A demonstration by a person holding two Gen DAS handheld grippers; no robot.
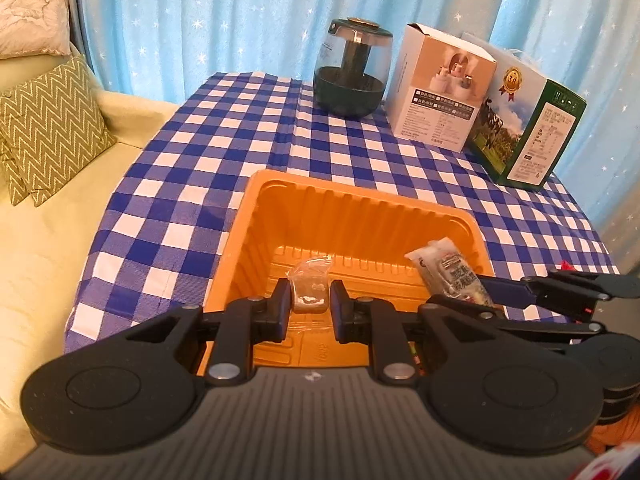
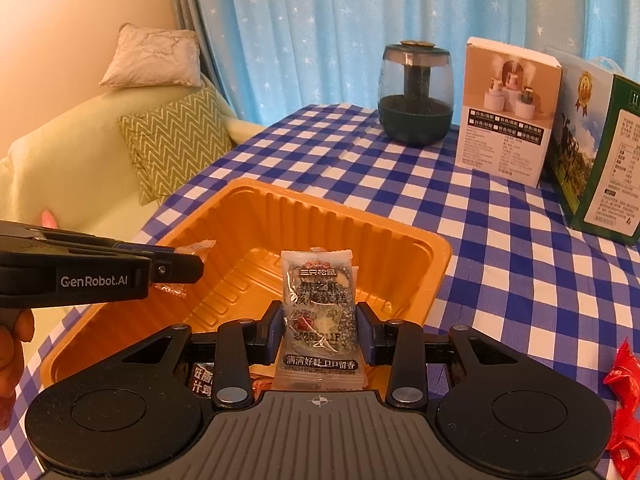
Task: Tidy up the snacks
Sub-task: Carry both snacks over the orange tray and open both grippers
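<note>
Both grippers tilt down over the orange tray (image 1: 256, 216). Left gripper (image 1: 310, 304) is clamped on a small clear-wrapped snack (image 1: 310, 292), held above the tray floor. Right gripper (image 2: 320, 330) is clamped on a black-sesame cake packet (image 2: 318, 308) (upright, label readable), just right of the left one. Packets below the right gripper are mostly hidden. A red wrapper (image 2: 624, 380) is cut off at the right edge.

Ahead of both grippers the orange tray (image 2: 416, 240) lay open-topped; beyond it stood a dark jar (image 2: 415, 94) and two boxes (image 2: 506, 120), blocking passage.
</note>
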